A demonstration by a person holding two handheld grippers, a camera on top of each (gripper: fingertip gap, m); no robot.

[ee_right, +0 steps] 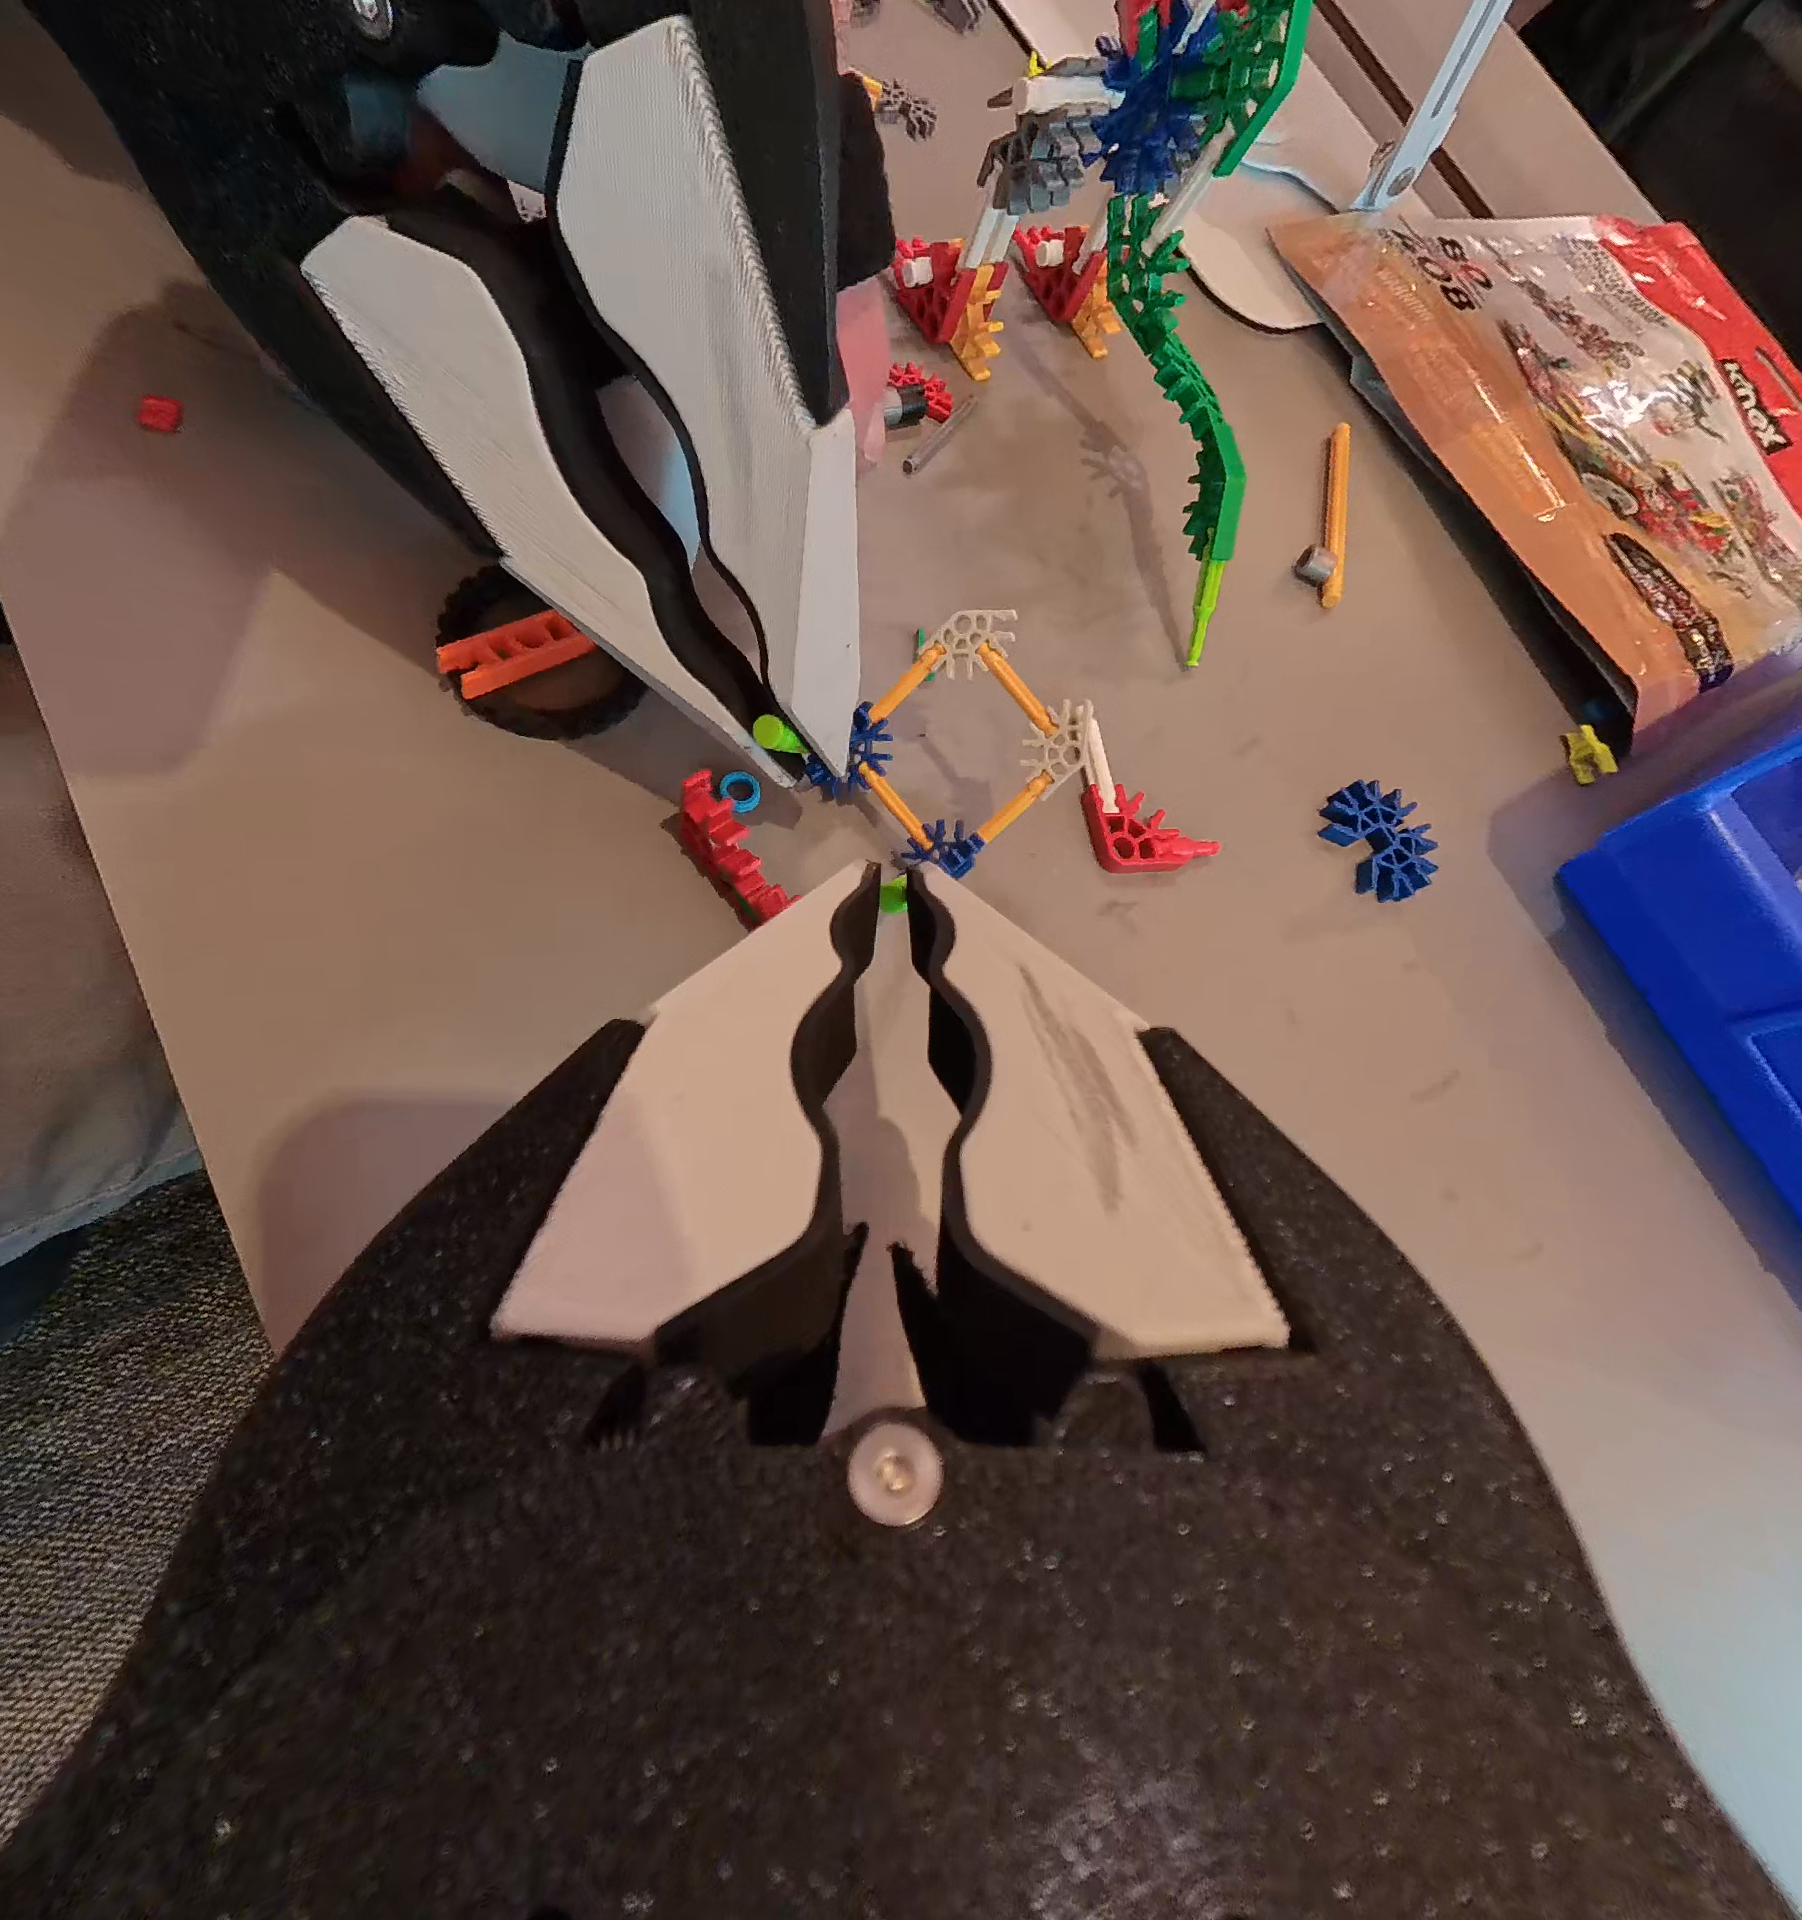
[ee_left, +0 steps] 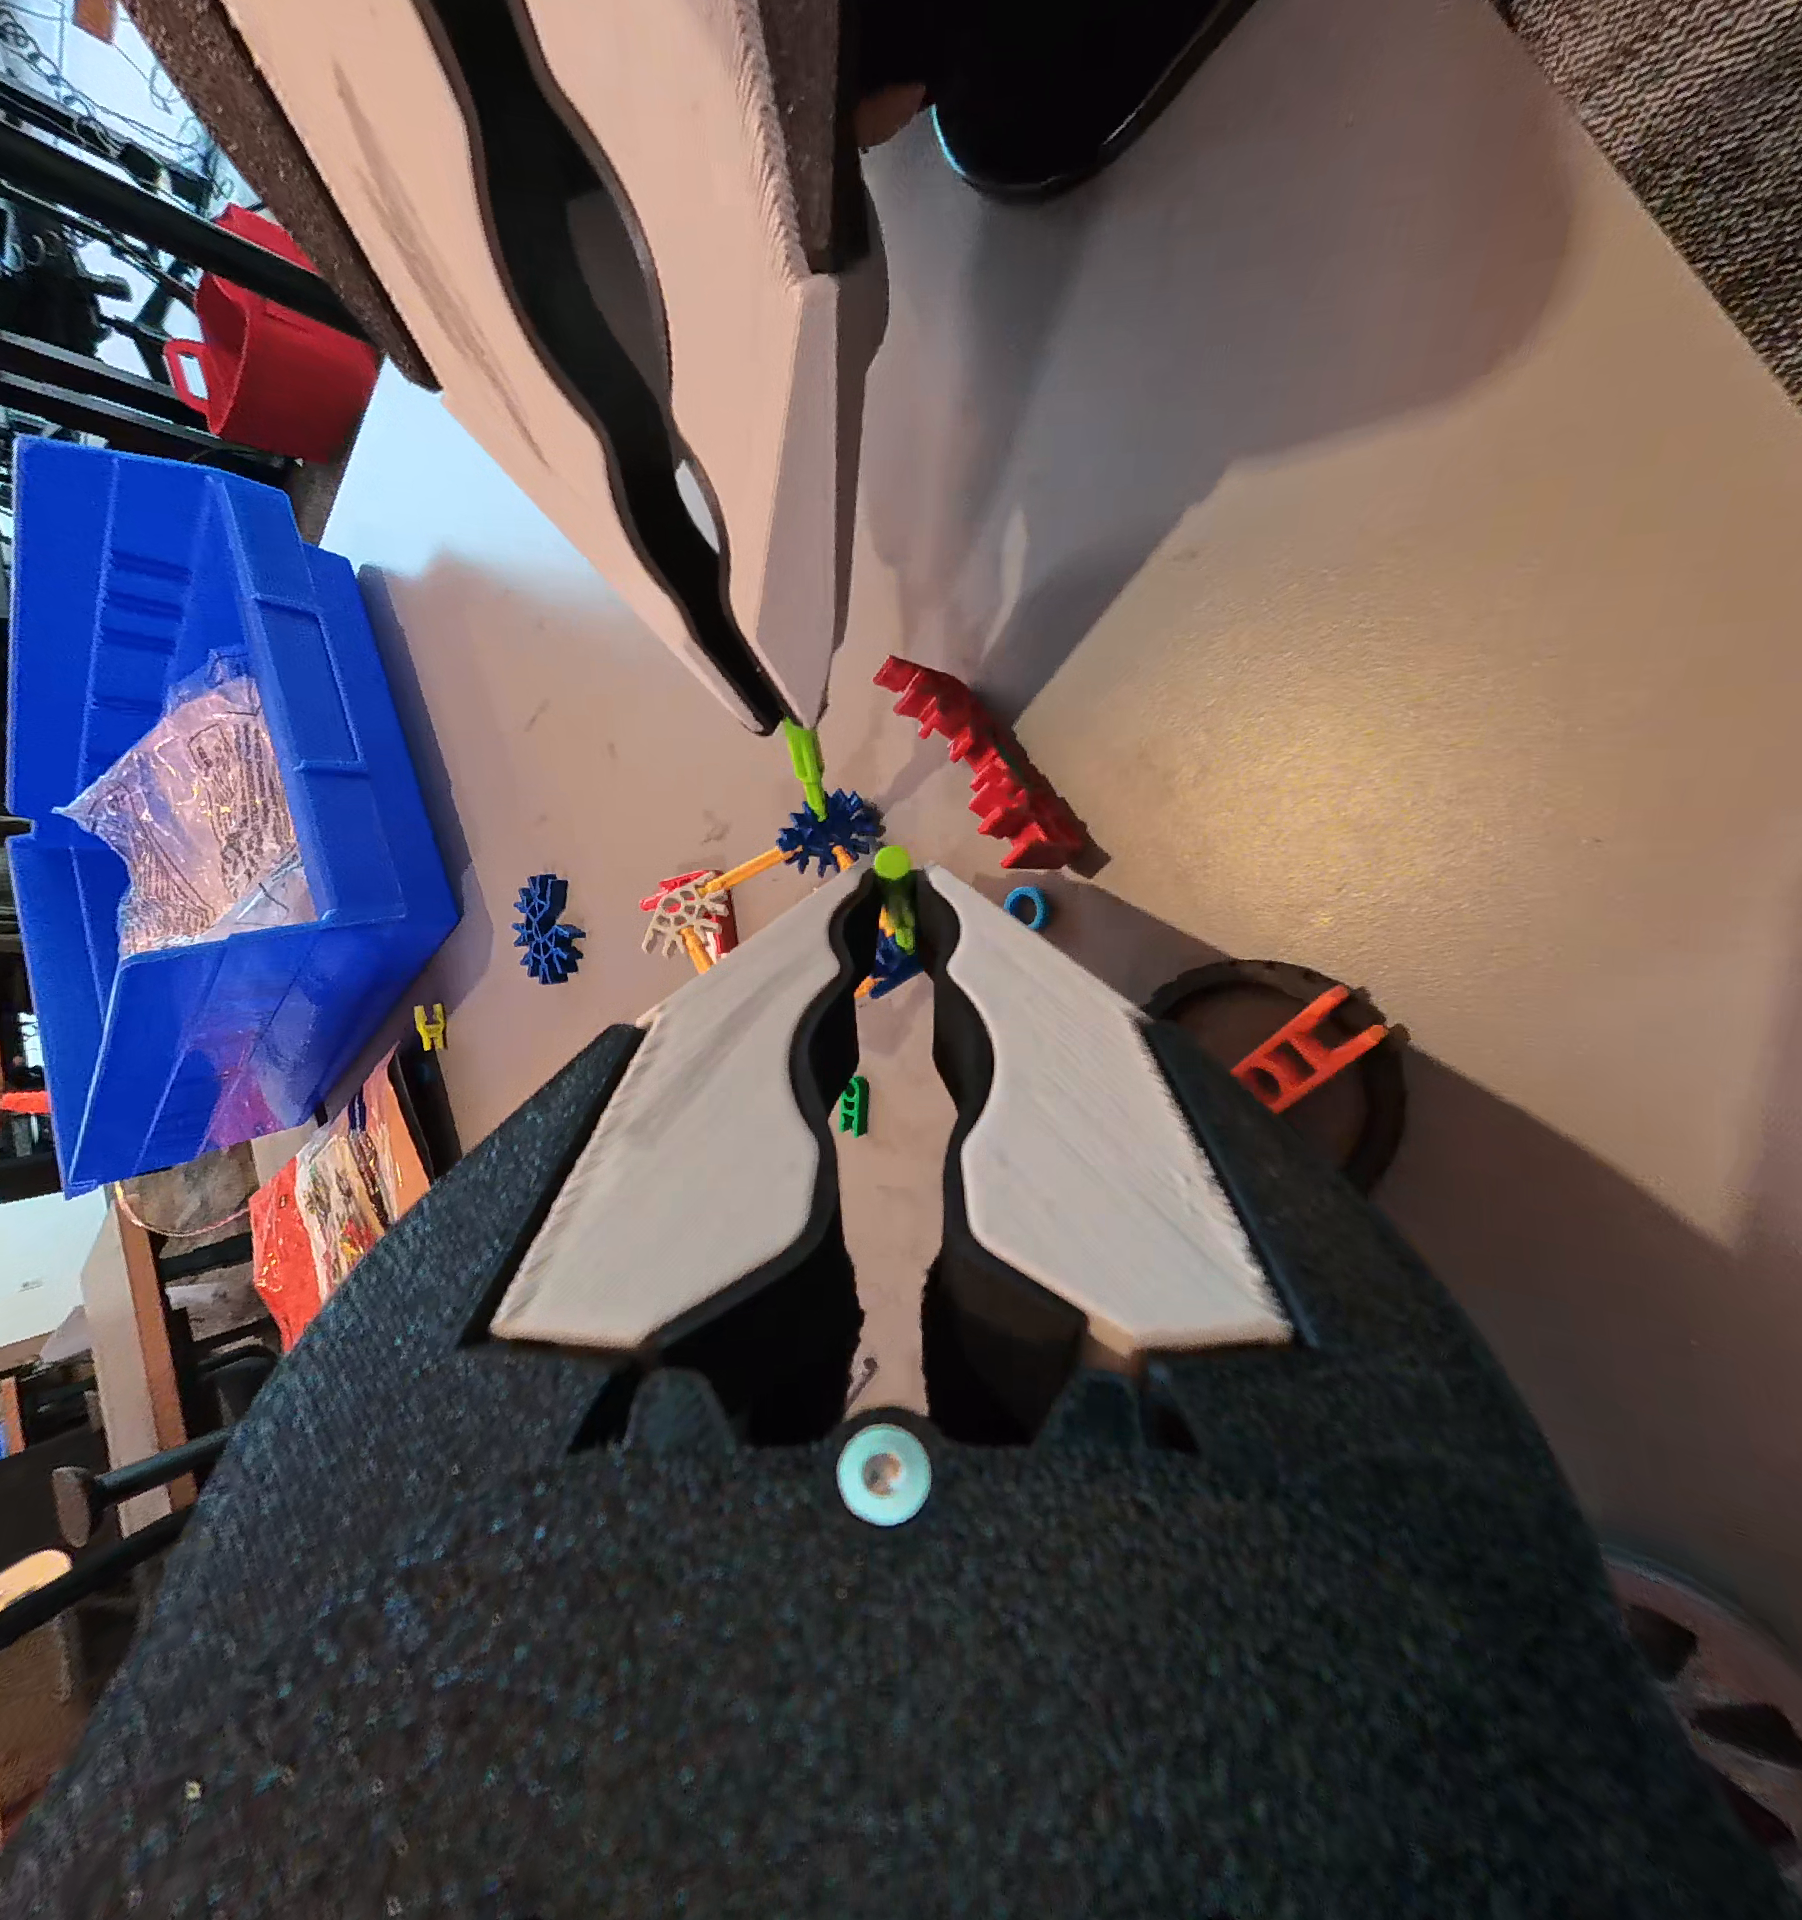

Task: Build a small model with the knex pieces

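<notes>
grey table (ee_right: 1240, 1039) strewn with toy pieces, blue bin (ee_right: 1728, 956) alongside.

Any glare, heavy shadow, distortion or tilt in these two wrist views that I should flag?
Left wrist view: scene rolled sideways, a warm bright patch on the table beside broad gripper shadows, fisheye bending at the blue bin. Right wrist view: even light, soft shadows, mild glare on the printed bag, table edge curved by the lens. Both stay sharp at the fingers.

A grey table (ee_right: 1240, 1091) carries everything. Blue bin (ee_right: 1728, 987) sits right; printed bag (ee_right: 1603, 436) upper right. Loose blue connectors (ee_right: 1380, 840) lie between.
</notes>
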